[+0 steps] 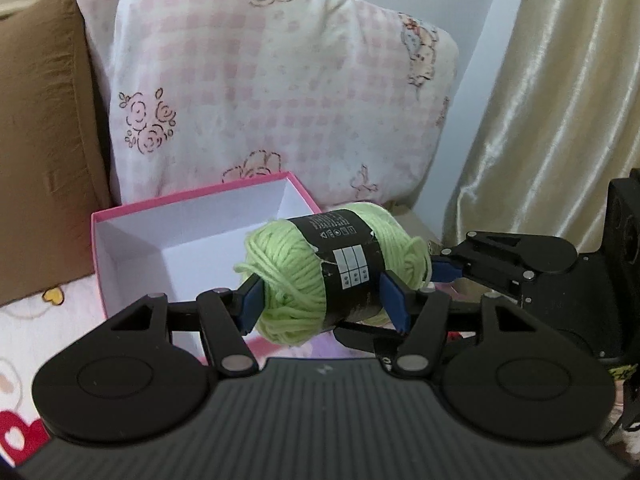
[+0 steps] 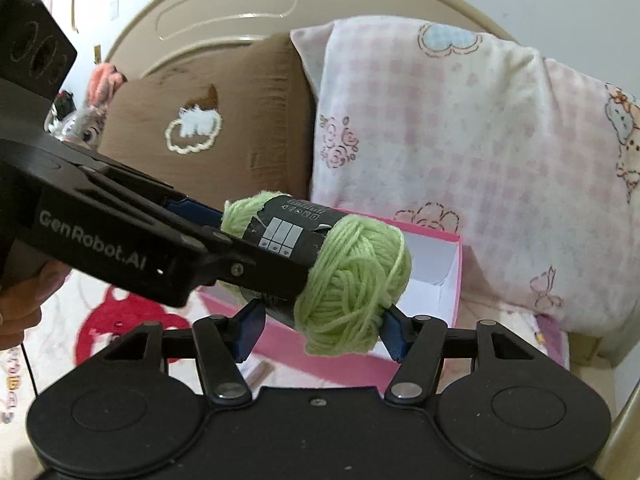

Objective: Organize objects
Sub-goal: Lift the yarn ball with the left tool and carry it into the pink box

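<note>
One ball of green yarn (image 1: 316, 276), one pink box (image 1: 192, 236), two pillows (image 2: 460, 152), one plush rabbit (image 2: 94, 116).

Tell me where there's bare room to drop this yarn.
The box is bare inside: white floor between its pink walls, in front of the checked pillow. Crowded around the yarn itself: both tools, left and right, clamp it.

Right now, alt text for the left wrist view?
The left gripper and right gripper hold a light green yarn skein at opposite ends, in front of an open pink box and a checked pillow.
</note>
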A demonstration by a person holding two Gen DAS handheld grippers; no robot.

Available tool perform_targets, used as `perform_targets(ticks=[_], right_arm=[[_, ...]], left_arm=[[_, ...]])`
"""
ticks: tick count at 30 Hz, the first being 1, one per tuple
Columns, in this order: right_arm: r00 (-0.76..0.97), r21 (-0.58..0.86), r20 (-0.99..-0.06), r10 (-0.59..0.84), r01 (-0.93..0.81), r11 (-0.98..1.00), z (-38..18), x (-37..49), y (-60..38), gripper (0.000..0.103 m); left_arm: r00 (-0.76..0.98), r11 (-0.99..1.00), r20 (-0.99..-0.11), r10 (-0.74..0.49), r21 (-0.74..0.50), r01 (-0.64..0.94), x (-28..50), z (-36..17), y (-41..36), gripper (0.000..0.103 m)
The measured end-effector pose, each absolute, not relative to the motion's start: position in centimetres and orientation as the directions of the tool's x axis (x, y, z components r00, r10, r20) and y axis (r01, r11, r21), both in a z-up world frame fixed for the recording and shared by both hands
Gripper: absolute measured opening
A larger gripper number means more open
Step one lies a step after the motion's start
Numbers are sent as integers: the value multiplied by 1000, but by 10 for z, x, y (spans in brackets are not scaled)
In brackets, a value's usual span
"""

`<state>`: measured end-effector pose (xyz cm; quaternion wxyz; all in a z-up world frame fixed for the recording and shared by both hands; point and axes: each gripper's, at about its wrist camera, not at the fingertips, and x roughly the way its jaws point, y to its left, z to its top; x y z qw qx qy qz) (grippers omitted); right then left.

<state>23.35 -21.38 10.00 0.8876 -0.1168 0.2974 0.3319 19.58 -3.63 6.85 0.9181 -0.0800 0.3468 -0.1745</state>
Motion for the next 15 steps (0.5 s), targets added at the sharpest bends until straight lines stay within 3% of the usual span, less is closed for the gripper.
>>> perform_targets(ticks=[6, 15], right_arm=[[546, 68, -656, 522, -645, 761, 78, 292, -209, 65], [520, 83, -696, 495, -626, 775, 35, 349, -188, 65]], left_arm=[[714, 922, -591, -377, -313, 228, 245, 37, -23, 59], [667, 925, -649, -367, -332, 185, 308, -9, -8, 58]])
